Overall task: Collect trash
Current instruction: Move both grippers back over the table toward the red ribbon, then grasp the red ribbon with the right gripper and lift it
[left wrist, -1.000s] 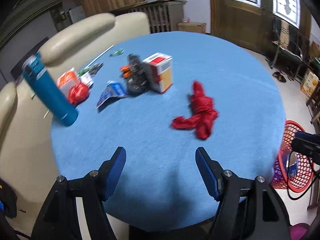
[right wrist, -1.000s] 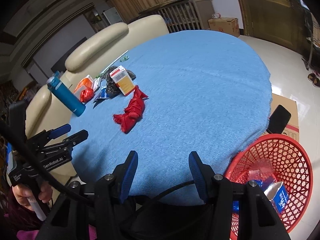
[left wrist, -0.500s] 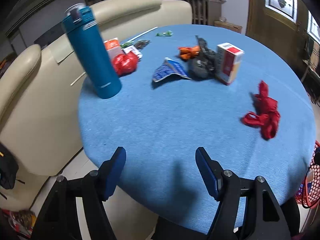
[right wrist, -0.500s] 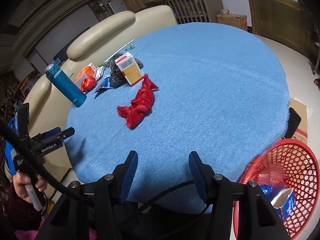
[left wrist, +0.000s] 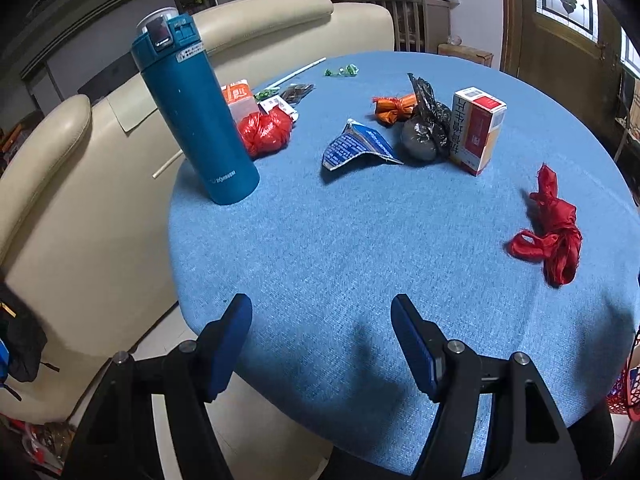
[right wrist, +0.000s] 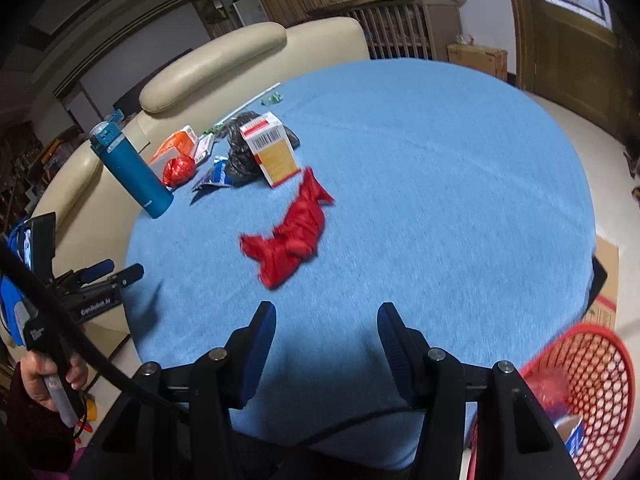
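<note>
On the round blue table (left wrist: 340, 248) lies scattered trash. A crumpled red plastic bag (left wrist: 550, 228) (right wrist: 294, 232) rests nearest, with a red-and-yellow carton (left wrist: 476, 132) (right wrist: 272, 152), a black bag (left wrist: 426, 128), a torn blue wrapper (left wrist: 356, 146), an orange wrapper (left wrist: 392, 108) and a knotted red bag (left wrist: 266, 130) behind. My left gripper (left wrist: 322, 312) (right wrist: 110, 274) hovers open over the table's near edge, nothing between its fingers. My right gripper (right wrist: 326, 318) is open and empty too, just short of the red plastic bag.
A tall teal flask (left wrist: 192, 108) (right wrist: 130, 168) stands at the table's left. A red mesh basket (right wrist: 588, 396) holding some trash sits on the floor at lower right. A cream sofa (left wrist: 80, 152) wraps the table's left side. A hand (right wrist: 52, 376) holds the left gripper's handle.
The left gripper swung left, bringing the flask and the trash pile closer into view. The right gripper advanced toward the red plastic bag, and the basket slid toward the frame's corner. Both stayed open.
</note>
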